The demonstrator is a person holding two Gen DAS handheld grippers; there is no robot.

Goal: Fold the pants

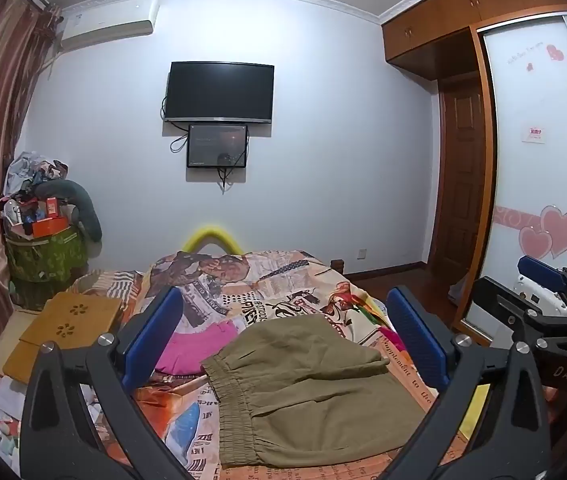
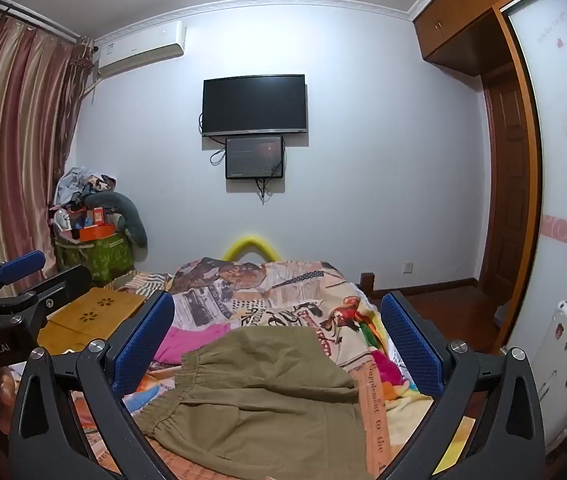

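Olive pants [image 1: 315,392] are seen lying flat on the bed [image 1: 283,280], elastic waistband turned to the left, approx. centred on a printed blanket [image 1: 267,300]. A pink garment [image 1: 199,346] is noted just beside the pants, at their far left, partly tucked under them. Left gripper [image 1: 283,340] is held above the pants, jaws spread wide, nothing gripped. Right gripper [image 2: 279,344] is likewise spread wide, empty, over the same pants. A wooden tray [image 1: 71,320] is observed at the bed's left edge. TV [image 1: 219,92] is mounted on the far wall.
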